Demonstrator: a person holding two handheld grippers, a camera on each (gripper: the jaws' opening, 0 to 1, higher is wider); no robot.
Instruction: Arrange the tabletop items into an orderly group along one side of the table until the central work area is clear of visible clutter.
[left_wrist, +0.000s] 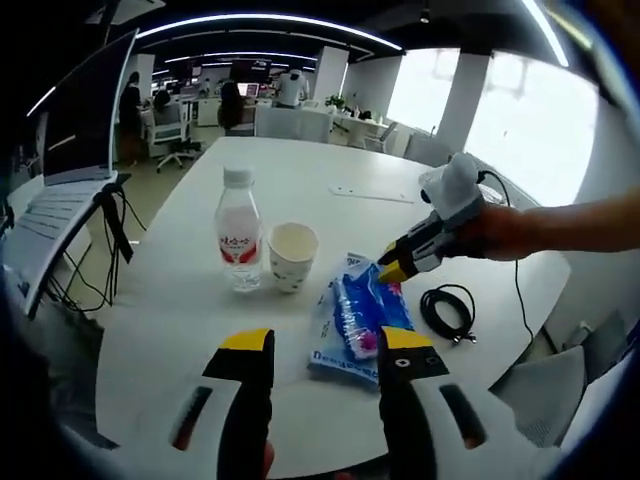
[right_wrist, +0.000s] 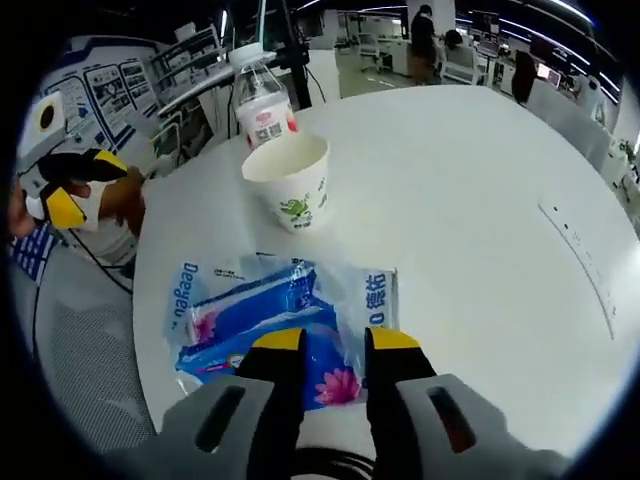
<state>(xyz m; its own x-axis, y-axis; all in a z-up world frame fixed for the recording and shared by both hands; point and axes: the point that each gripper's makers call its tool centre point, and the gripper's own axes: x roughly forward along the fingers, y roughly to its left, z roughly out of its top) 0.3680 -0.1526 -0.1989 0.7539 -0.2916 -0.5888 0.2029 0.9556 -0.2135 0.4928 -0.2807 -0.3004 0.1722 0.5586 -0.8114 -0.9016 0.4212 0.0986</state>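
Ahead of left gripper (left_wrist: 325, 345): tissue pack (left_wrist: 355, 318); bottle (left_wrist: 238, 230) and cup (left_wrist: 292, 255) beyond-left (side by side); cable (left_wrist: 447, 311) right.

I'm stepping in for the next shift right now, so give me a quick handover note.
Left gripper: open, holding nothing, hovering near the table edge.
Right gripper: jaws open over the blue tissue pack, not yet closed on it.
Water bottle and paper cup stand side by side; the tissue pack lies beside the cup, a coiled black cable beyond it.
Done: nothing visibly grouped at an edge.
Left: move the items to one side of the table.
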